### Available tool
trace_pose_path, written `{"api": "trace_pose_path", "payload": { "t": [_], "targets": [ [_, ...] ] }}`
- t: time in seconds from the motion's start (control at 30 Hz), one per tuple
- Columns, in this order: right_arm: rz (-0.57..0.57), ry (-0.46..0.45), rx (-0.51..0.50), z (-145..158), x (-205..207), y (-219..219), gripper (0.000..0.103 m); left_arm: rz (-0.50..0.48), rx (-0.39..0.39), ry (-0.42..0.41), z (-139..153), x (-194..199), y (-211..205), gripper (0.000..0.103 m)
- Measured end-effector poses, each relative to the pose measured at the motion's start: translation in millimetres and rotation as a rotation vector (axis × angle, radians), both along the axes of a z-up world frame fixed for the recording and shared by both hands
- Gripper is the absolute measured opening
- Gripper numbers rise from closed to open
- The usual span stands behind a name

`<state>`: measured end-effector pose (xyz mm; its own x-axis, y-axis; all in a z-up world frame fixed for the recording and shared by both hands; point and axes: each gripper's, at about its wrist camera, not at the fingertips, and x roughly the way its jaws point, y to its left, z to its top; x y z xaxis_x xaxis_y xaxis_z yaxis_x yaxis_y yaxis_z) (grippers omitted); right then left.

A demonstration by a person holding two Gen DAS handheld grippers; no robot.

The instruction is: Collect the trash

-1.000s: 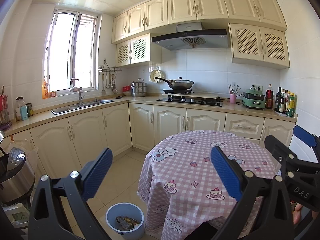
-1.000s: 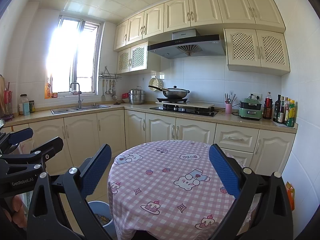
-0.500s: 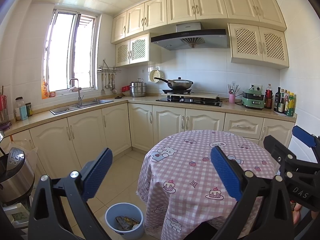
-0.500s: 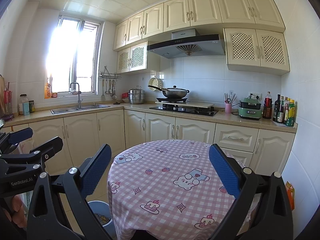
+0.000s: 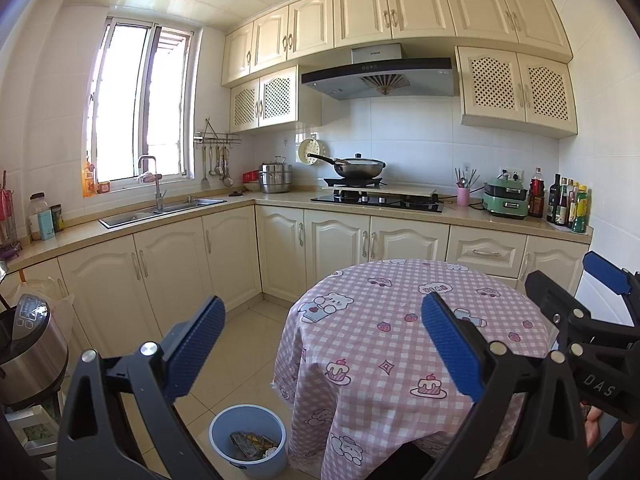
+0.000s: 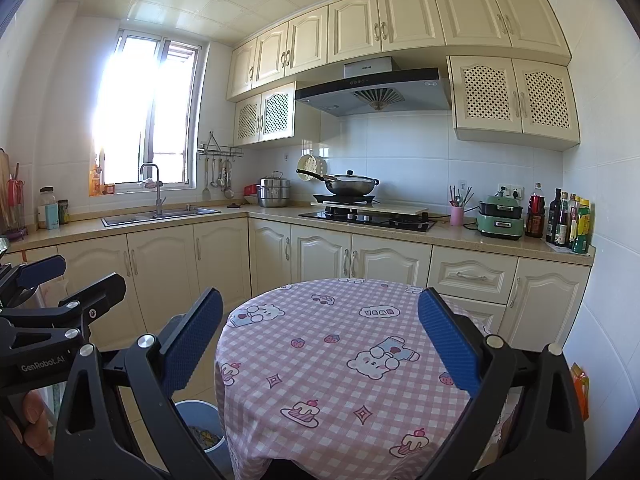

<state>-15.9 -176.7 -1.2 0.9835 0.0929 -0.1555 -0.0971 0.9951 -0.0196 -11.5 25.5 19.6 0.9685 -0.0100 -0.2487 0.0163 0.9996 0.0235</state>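
A light blue bin (image 5: pixel 248 440) stands on the floor left of the round table (image 5: pixel 400 344), with crumpled wrappers (image 5: pixel 252 442) inside it. In the right wrist view the bin (image 6: pixel 200 432) shows partly behind my finger. The table's pink checked cloth (image 6: pixel 340 360) carries only printed bears and cakes. My left gripper (image 5: pixel 322 344) is held open above the floor and table edge, with nothing between its blue pads. My right gripper (image 6: pixel 320 340) is open over the tabletop, also holding nothing. Each gripper appears at the edge of the other's view.
Cream cabinets (image 5: pixel 168 280) line the far and left walls, with a sink (image 5: pixel 160 212), a stove with a pan (image 5: pixel 360 168) and bottles (image 5: pixel 564 204) on the counter. A rice cooker (image 5: pixel 28 352) stands at the lower left. Tiled floor (image 5: pixel 240 344) lies between table and cabinets.
Both views have shifted only very slightly. Both grippers stay open and hold nothing.
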Motion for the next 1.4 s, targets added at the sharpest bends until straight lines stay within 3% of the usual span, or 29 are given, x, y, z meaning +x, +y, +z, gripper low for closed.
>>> {"api": "trace_pose_path", "payload": {
  "t": [1.4],
  "targets": [
    [0.010,0.004,-0.007,1.7,5.1,-1.5,0.095,-0.002,0.000,0.005,0.7,1.6,3.5,0.097]
  ]
}}
